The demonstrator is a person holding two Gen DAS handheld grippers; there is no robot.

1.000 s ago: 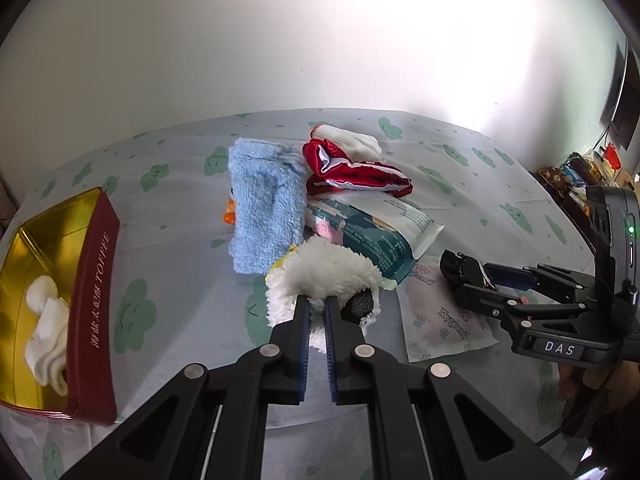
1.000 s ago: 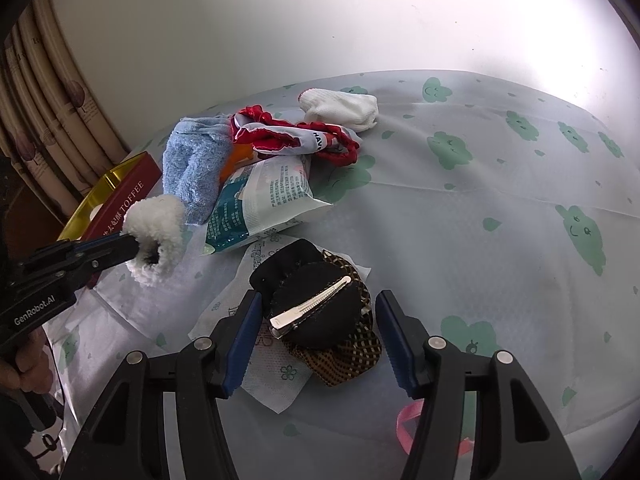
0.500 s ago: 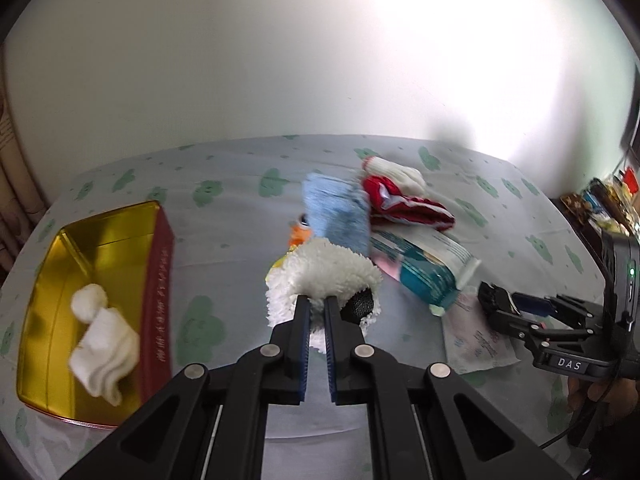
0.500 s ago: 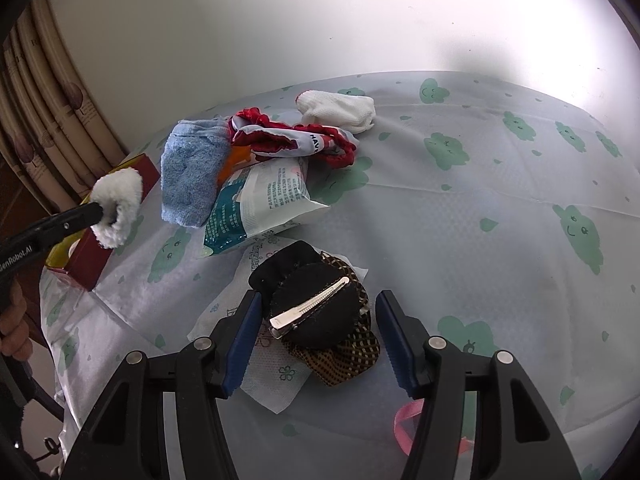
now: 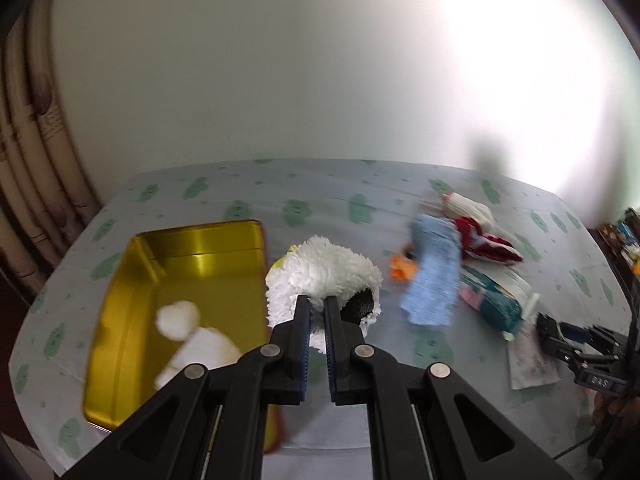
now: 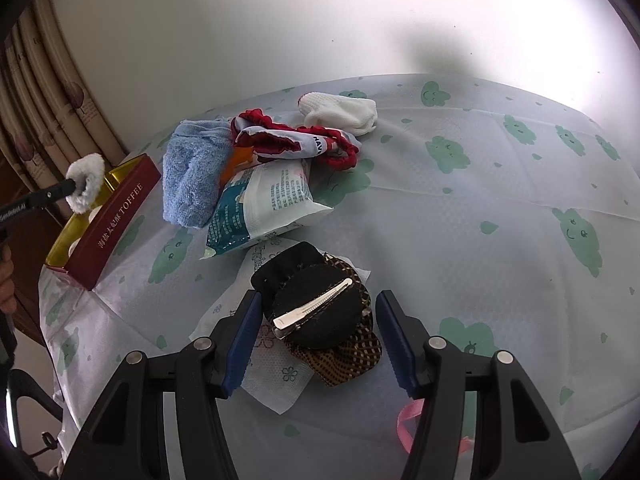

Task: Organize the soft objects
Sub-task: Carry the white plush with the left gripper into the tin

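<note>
Beside the gold toffee tin (image 5: 192, 264), the left tool (image 5: 316, 320), clamped on the fluffy white scrunchie (image 5: 320, 276), has swung over from the pile; release comes next. Right tool (image 6: 320, 332) waits wide open around the black hair clip (image 6: 316, 312).

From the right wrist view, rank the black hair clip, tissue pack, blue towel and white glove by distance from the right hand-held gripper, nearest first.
1. Black hair clip, between the open fingers of the right hand-held gripper.
2. Tissue pack, ahead, slightly left.
3. Blue towel, farther left.
4. White glove, at the back.
</note>
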